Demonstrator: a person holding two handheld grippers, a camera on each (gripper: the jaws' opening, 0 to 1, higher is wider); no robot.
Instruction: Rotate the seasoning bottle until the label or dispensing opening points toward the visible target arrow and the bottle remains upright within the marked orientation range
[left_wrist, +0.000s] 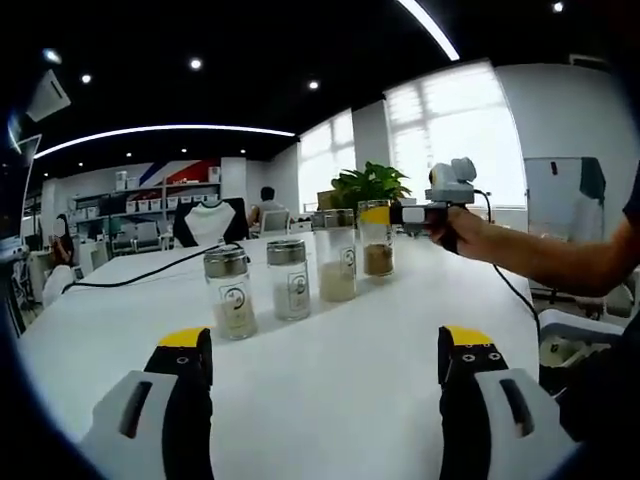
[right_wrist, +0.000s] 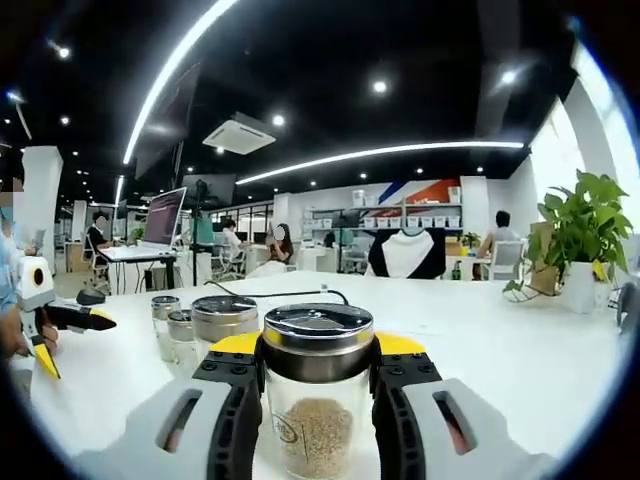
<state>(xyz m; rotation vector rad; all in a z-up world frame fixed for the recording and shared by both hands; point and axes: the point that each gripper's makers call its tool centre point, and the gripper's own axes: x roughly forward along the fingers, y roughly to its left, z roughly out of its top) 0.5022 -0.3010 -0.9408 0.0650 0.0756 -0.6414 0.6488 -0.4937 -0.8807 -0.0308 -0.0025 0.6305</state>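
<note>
Here, the left gripper (left_wrist: 325, 365) waits with jaws spread wide over bare white table (left_wrist: 330, 400), well short of the row of four seasoning bottles (left_wrist: 290, 278), likely keeping clear. At the row's right end, the right gripper (right_wrist: 318, 385) clasps the end bottle (right_wrist: 318, 400) just below its steel cap, upright on the table, a hold suited to twisting it. No target arrow is visible.

The left black-and-grey, yellow-tipped gripper (left_wrist: 325, 365) hangs low with its jaws spread wide, nothing between them. The matching right gripper (right_wrist: 316, 385) has its jaws pressed on either side of a jar, held by a hand (left_wrist: 455, 226) on an outstretched bare forearm.
</note>
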